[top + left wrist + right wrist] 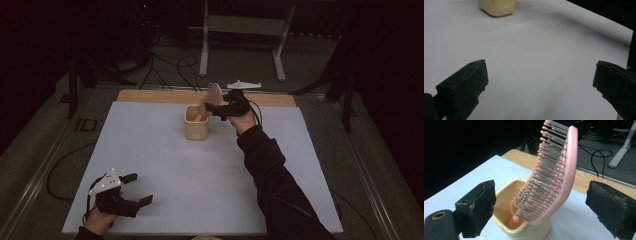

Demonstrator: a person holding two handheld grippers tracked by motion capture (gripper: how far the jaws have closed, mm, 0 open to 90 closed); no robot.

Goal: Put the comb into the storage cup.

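Between R hand-held gripper spread jaws: pink brush standing in cup.

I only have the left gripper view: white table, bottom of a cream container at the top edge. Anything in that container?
Observer: Yes. A pink plastic hairbrush with grey, pink-tipped bristles stands handle-down in the cream ceramic cup.
Operator: Is the right gripper holding it?
Observer: No. The right gripper is open, its jaws apart on either side of the brush head, touching neither side.
Operator: Where's that cup on the table?
Observer: Near the far edge of the white table sheet, roughly centred; the left gripper sits open at the near left corner.
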